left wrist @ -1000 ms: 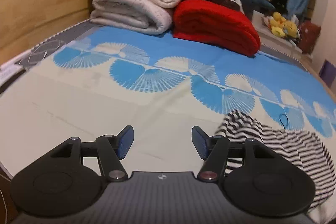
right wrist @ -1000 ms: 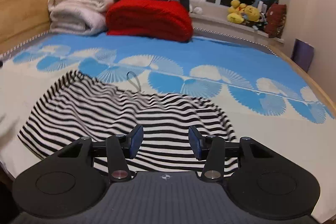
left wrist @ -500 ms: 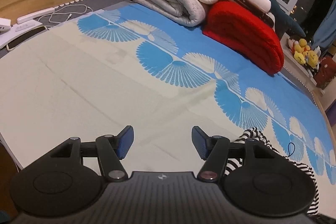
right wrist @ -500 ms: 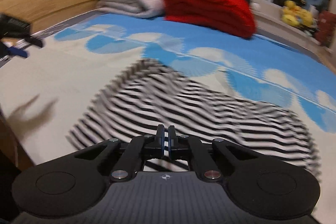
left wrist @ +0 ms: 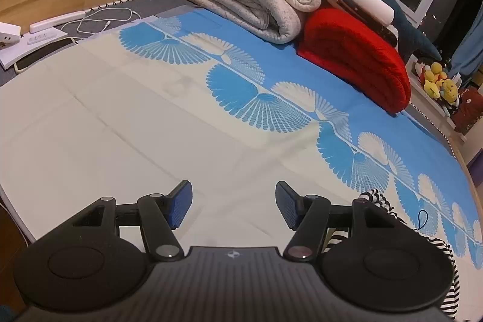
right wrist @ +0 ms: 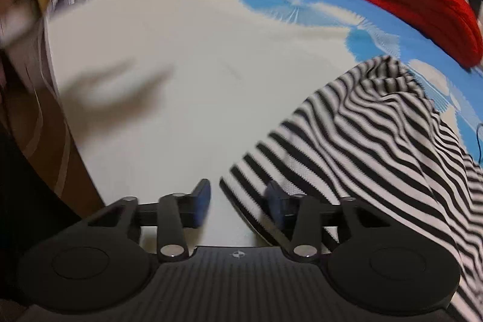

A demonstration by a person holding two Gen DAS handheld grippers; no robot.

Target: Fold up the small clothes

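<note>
R gripper (right wrist: 237, 202) has reopened, jaws apart at striped garment (right wrist: 377, 141) hem; L gripper (left wrist: 234, 205) also apart, garment to its right, farther off.

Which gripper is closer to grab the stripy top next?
Probably the right gripper. Its open jaws sit at the near edge of the striped top. The left gripper is also open, but it faces bare sheet, with the top off to its right.
</note>
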